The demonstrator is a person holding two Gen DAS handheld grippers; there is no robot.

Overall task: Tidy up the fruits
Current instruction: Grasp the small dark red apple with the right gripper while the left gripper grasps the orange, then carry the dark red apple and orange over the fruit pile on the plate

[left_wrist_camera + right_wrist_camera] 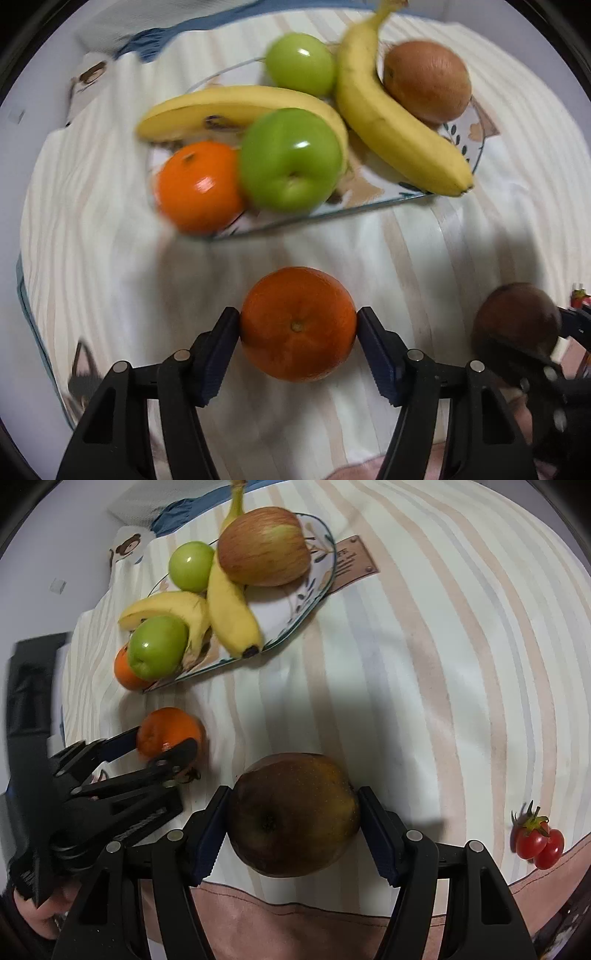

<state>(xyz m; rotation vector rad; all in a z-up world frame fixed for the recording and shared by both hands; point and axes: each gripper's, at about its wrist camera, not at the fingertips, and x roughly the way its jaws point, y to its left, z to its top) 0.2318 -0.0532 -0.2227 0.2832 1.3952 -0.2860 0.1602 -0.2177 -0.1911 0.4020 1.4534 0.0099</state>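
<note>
Gripping: left gripper clamps a glossy orange mandarin, both pads touching, above the striped cloth.
Right gripper: closed on a dull brown pear.
Plate: two bananas, two green apples, mandarin, red apple.
Right view only: cherry tomatoes at the cloth's edge.

A striped cloth covers the surface; pale wall, perhaps, behind.
</note>
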